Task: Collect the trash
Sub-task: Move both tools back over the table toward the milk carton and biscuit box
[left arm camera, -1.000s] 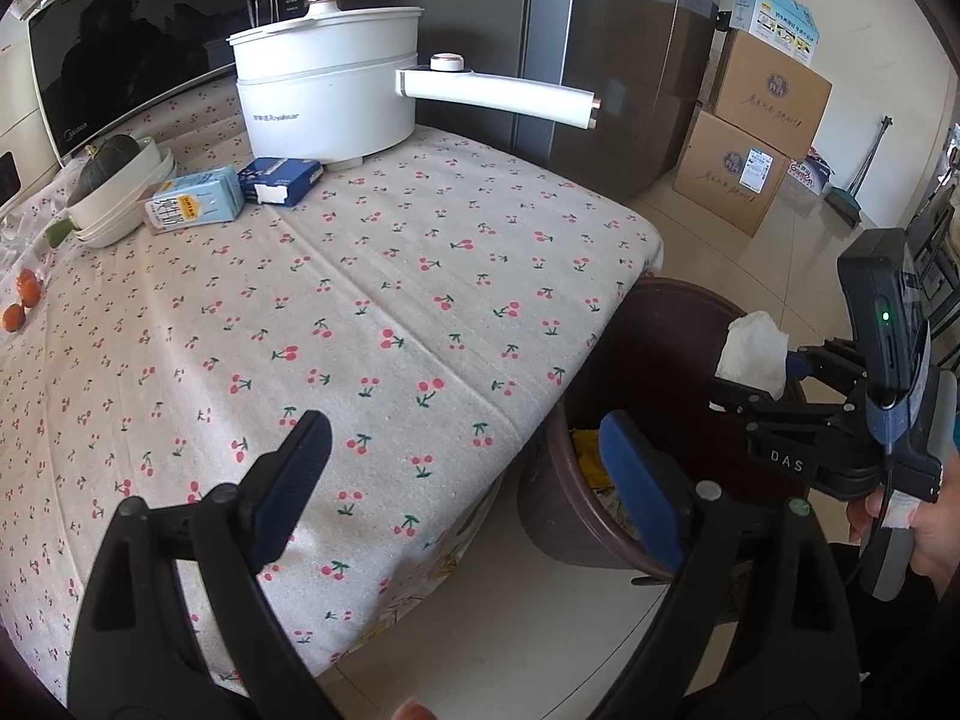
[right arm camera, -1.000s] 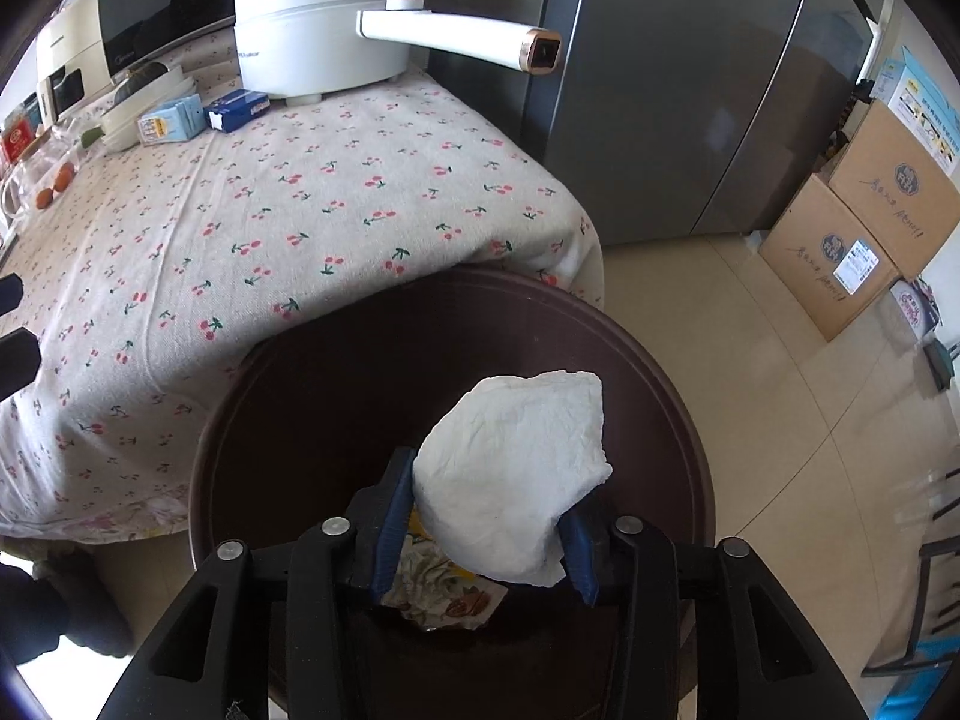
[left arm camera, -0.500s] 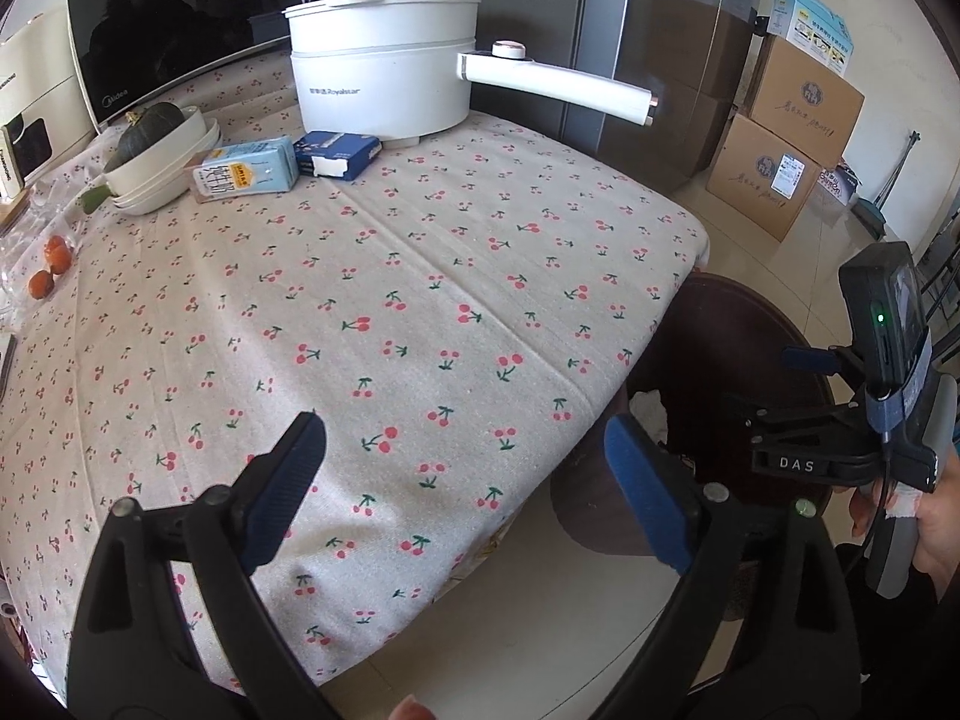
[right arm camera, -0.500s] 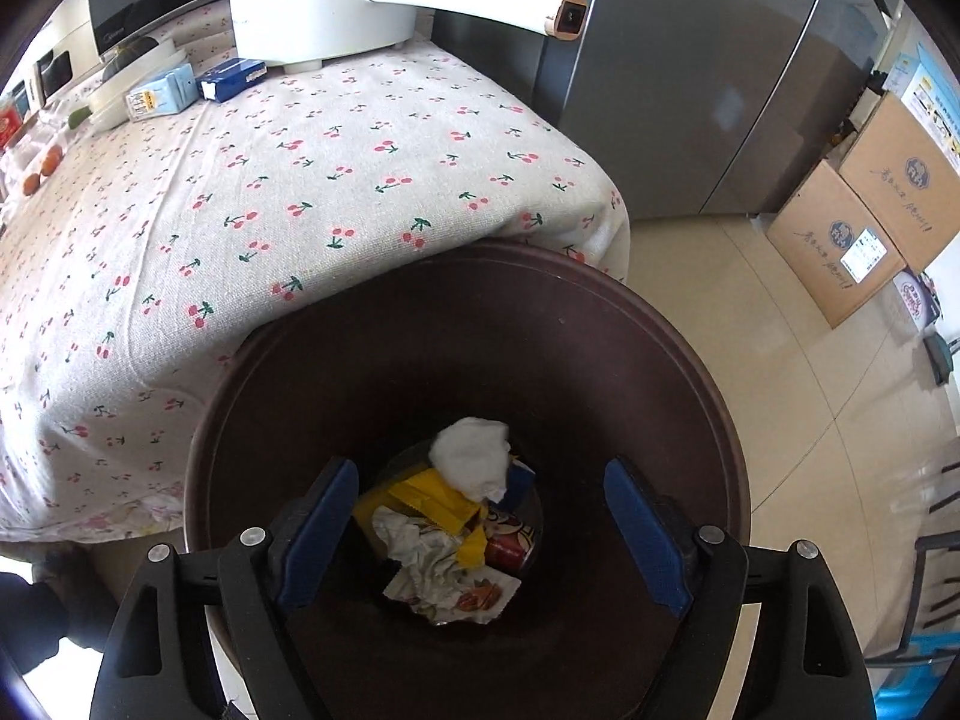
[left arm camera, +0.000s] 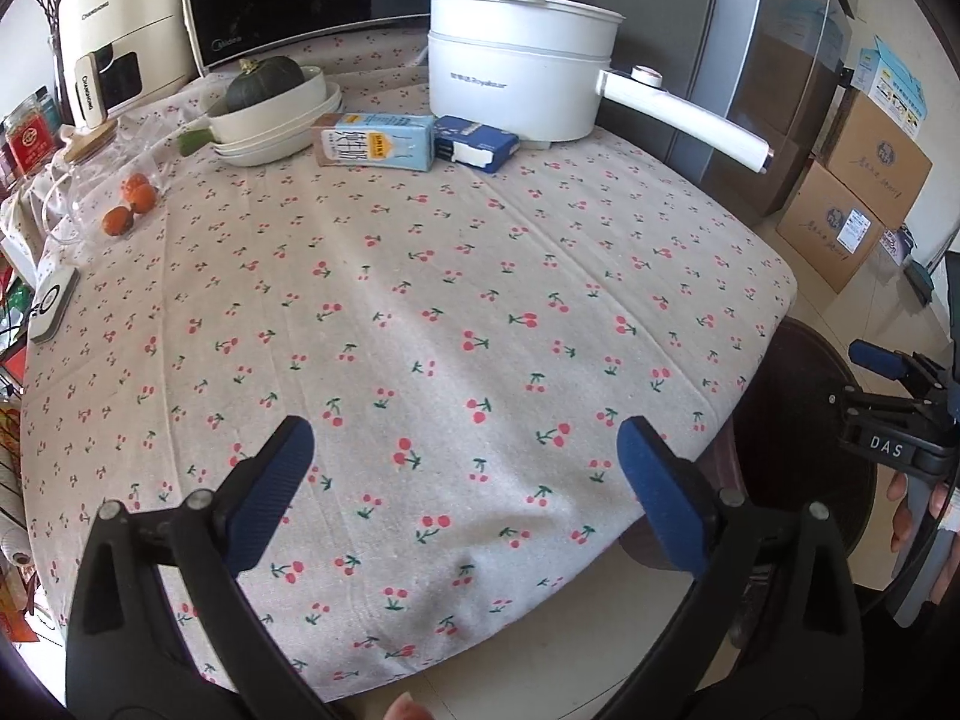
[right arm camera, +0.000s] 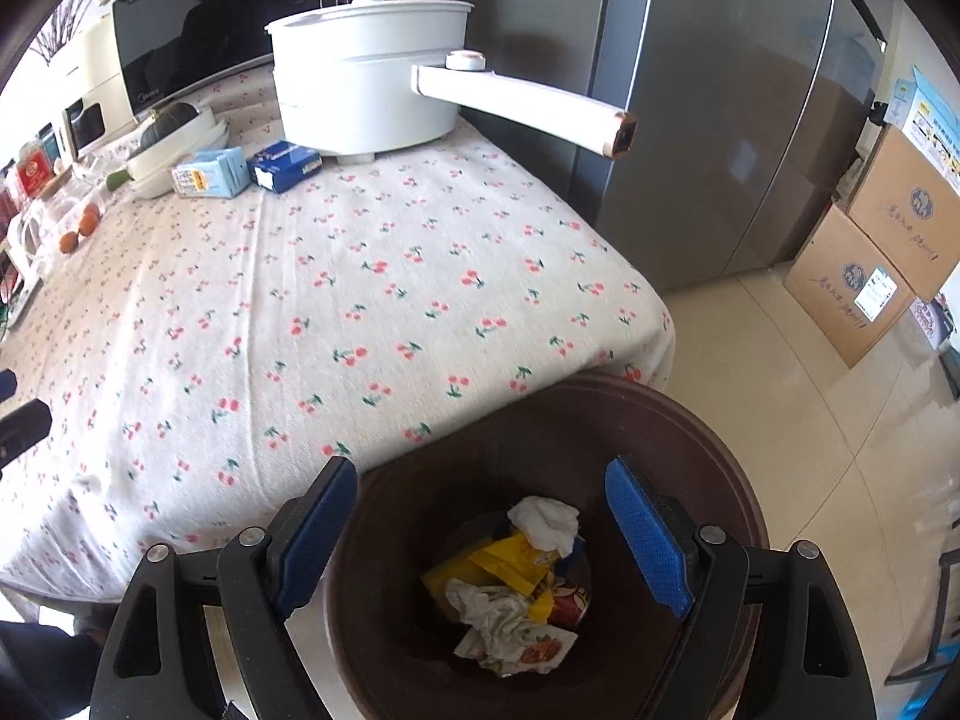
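A: Where does the trash stand?

B: In the right wrist view the brown bin point(right arm camera: 708, 450) fills the lower right of the frame, just beside the table point(right arm camera: 300, 300) corner. At its bottom lie a crumpled white tissue point(right arm camera: 543, 519), yellow wrappers point(right arm camera: 504, 564) and a printed wrapper point(right arm camera: 522, 651). The right tongs point(right arm camera: 480, 540) hang over the bin mouth, spread wide with nothing between the blue pads.

A: And the left?

B: The left tongs point(left arm camera: 465, 495) sit at the bottom of the left wrist view above the cherry-print cloth; their jaws are opening and nothing is between them.

A: What is left to pick up?

B: My guess is the milk carton point(left arm camera: 375, 141) and the small blue box point(left arm camera: 477, 143), lying side by side at the upper middle of that frame, just in front of the white electric pot point(left arm camera: 522, 90). I cannot tell whether either is empty.

A: How would they handle?

B: Both look like light cardboard, stiff enough to hold shape yet easy to dent. I would take the carton across its narrow sides near the middle, with a gentle squeeze; its coated faces may be slippery. The box is flat and low, so the pads would need to close on its long edges close to the cloth.
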`<state>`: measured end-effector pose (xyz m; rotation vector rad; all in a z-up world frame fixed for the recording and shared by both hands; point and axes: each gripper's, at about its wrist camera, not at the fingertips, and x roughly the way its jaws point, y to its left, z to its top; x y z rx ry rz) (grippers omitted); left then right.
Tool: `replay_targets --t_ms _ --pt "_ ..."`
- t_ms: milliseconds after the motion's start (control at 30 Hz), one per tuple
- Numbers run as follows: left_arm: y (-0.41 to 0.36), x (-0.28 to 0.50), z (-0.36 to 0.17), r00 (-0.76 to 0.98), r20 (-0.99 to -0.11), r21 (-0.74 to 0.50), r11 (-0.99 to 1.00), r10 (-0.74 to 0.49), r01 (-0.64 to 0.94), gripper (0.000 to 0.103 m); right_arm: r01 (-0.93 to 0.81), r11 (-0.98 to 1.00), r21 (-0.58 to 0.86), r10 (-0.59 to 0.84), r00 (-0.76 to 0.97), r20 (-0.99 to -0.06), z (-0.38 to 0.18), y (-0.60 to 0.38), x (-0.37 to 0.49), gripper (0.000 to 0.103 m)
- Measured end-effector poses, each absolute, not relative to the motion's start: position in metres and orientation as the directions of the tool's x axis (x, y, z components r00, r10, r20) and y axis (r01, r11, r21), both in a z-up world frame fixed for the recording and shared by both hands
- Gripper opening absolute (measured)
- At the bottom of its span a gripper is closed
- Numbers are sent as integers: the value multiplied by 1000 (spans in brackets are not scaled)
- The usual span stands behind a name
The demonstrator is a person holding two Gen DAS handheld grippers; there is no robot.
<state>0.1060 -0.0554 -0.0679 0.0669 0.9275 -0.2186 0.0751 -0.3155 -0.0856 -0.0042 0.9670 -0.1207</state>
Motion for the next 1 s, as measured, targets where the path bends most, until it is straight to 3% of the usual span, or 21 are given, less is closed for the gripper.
replay_targets --t_ms 367,667,1000 --pt "-18 169 -66 589 -807 -11 999 -40 52 102 34 999 8 -13 589 -808 -67 -274 125 88" --pt "-32 281 -58 621 -784 -109 984 0 -138 102 -10 999 40 38 574 -818 -80 -259 190 88" --pt "-54 379 -93 605 -788 -136 926 114 -351 102 -45 998 43 62 592 -804 -95 -274 225 88"
